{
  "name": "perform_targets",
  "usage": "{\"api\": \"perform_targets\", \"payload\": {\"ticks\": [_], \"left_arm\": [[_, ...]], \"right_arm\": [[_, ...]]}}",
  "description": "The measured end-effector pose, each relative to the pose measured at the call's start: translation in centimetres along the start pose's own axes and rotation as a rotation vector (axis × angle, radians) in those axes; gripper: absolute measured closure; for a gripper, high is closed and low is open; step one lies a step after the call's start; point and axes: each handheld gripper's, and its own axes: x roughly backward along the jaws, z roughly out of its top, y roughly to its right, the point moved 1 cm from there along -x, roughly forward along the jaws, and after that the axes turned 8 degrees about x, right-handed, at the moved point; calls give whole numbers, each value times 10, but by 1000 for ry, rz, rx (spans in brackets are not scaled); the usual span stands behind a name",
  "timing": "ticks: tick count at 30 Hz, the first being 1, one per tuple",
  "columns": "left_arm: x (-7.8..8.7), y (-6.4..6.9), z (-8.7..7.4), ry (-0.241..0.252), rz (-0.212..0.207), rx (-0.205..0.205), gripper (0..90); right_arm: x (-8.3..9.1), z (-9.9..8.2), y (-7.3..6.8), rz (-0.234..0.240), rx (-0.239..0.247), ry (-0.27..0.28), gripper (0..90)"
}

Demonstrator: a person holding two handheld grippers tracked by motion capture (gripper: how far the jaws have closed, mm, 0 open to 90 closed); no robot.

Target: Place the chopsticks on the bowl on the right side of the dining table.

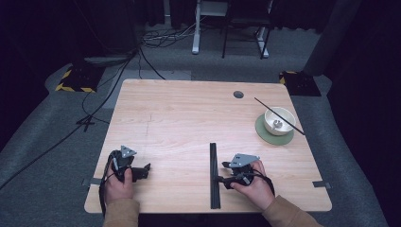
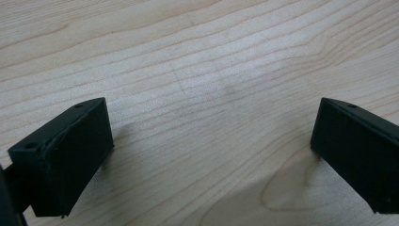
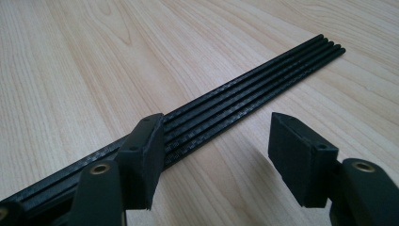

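A flat row of several thin black rods (image 1: 214, 161) lies on the wooden table (image 1: 189, 118), running from the front edge toward the middle. In the right gripper view the rods (image 3: 263, 80) pass under the left jaw, and bare wood lies by the other jaw. My right gripper (image 1: 221, 172) (image 3: 216, 129) is low beside them, open, with its pads pressing on nothing. My left gripper (image 1: 145, 171) (image 2: 211, 122) rests near the front left, open wide over bare wood.
At the right, a white bowl (image 1: 279, 120) stands on a round green mat (image 1: 264, 135). A single black rod (image 1: 262, 103) lies slanted across its rim. A dark cable hole (image 1: 238, 94) sits near the far edge. Both forearms come in over the front edge.
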Motion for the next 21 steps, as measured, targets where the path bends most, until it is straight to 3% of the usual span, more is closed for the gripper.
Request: {"api": "perform_targets", "payload": {"ticks": [15, 21], "left_arm": [[0, 0, 0, 0, 0, 0, 0], [0, 0, 0, 0, 0, 0, 0]], "right_arm": [[0, -2, 1, -18, -1, -24, 387], [3, -6, 5, -28, 3, -32, 439]]}}
